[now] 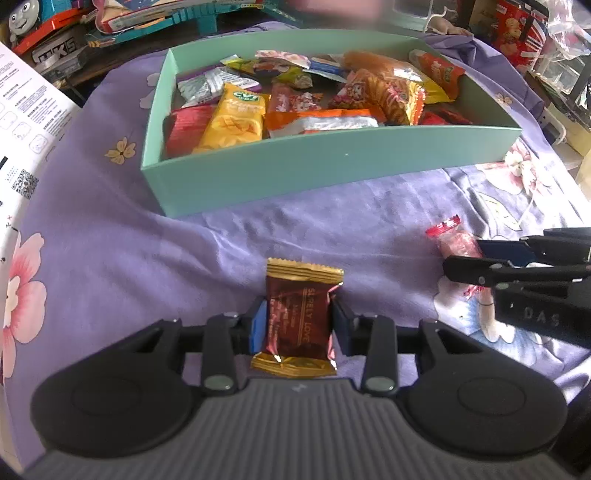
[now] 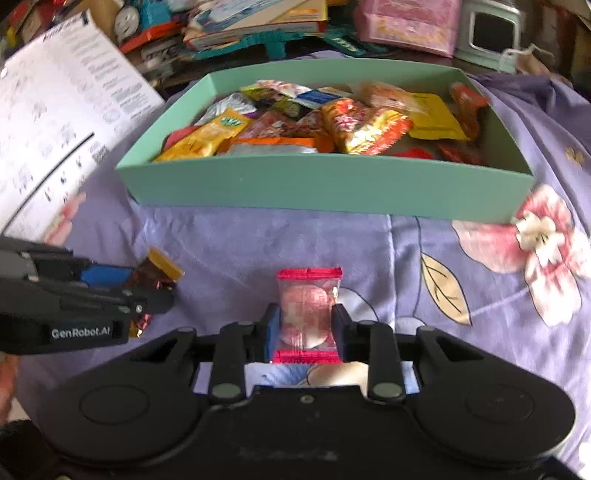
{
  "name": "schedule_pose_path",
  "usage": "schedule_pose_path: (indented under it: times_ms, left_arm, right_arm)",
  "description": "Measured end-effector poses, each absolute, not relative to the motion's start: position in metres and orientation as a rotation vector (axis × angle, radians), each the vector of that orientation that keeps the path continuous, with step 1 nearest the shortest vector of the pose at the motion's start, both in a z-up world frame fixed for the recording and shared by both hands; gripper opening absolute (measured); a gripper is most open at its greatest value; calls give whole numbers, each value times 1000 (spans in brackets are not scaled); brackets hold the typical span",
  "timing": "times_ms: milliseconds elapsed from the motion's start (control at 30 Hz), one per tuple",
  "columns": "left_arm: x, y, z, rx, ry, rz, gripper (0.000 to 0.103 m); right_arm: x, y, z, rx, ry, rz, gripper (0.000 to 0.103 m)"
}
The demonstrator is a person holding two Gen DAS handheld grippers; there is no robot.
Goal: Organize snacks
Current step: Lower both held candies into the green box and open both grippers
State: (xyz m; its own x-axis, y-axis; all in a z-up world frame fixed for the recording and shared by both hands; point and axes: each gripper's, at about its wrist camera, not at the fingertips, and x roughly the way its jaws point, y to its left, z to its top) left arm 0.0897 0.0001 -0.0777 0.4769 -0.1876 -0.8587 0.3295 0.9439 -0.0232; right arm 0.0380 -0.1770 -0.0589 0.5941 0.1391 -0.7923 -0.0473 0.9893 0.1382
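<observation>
A teal box (image 1: pixel 295 173) full of several snack packets stands on the purple floral cloth ahead of both grippers; it also shows in the right wrist view (image 2: pixel 325 184). My left gripper (image 1: pixel 300 325) is shut on a brown and gold snack packet (image 1: pixel 300 317), short of the box's front wall. My right gripper (image 2: pixel 304 325) is shut on a clear packet with red ends (image 2: pixel 308 310) holding a pink round snack. Each gripper shows from the side in the other's view: the right one (image 1: pixel 469 262) with its packet (image 1: pixel 454 240), the left one (image 2: pixel 147 288) with its packet (image 2: pixel 159 269).
A white printed sheet (image 1: pixel 22 122) lies at the left of the cloth. Toys, books and boxes (image 2: pixel 258 22) are piled behind the teal box. Purple cloth with flowers (image 2: pixel 535 240) lies between the grippers and the box.
</observation>
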Motion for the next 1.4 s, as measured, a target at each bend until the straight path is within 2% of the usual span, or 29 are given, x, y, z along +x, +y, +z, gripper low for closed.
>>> schedule_pose_path:
  times_ms: [367,767,1100,1400]
  left_arm:
    - [93,-11,-24,103,920,-360,37]
    - [161,-53,24,84,831,-391,37]
    - [233,-84,19,92,853,-373,37]
    - [259,-91,-1,103,895,-347,38]
  right_arm:
    - [32,-210,-21,241,827,87,29]
    - [73,-270,25,341,728,12,29]
    - [131,-303,24,395,730,-17,29]
    - [154,-302,5,412,765,-29,32]
